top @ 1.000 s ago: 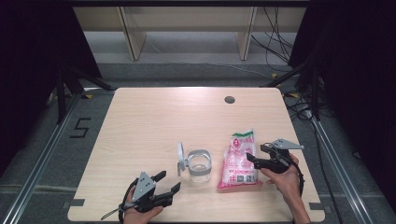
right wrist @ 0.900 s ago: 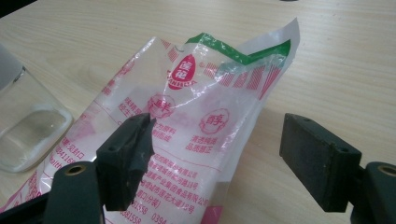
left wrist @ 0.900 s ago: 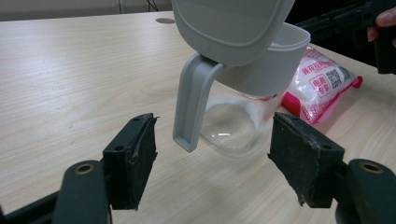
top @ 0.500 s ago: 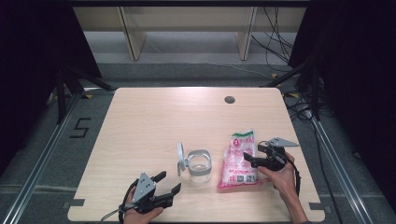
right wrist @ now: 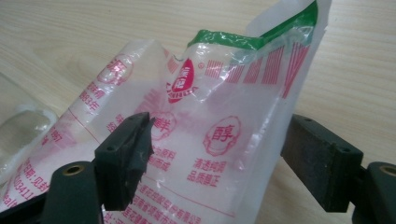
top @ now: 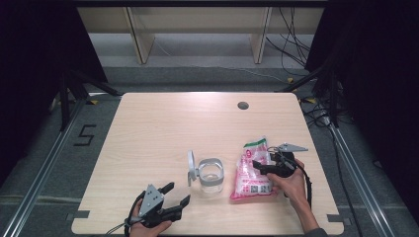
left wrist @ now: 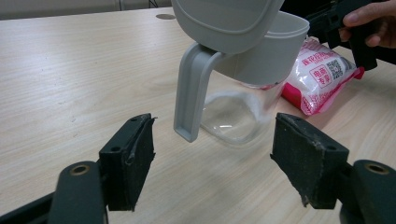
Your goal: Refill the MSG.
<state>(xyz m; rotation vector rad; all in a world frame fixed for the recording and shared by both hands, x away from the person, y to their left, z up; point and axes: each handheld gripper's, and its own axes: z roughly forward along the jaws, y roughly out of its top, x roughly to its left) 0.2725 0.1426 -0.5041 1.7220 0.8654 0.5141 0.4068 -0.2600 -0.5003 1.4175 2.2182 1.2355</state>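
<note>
A clear jar with a grey collar stands mid-table, its grey hinged lid swung open to the left. In the left gripper view the jar and lid are close ahead. My left gripper rests near the front edge, open and empty, pointing at the jar. A pink and white printed bag lies right of the jar. My right gripper sits over the bag's upper part. Its jaws stand open astride the bag, and the pads are not pressing on it.
The wooden table has a round cable hole at the back right. Black frame rails and cables run along the floor on both sides. The bag's torn top with a green strip sticks up.
My right gripper has moved left and slightly down, coming over the bag so the jaws straddle it. The left gripper, jar and bag have stayed put.
</note>
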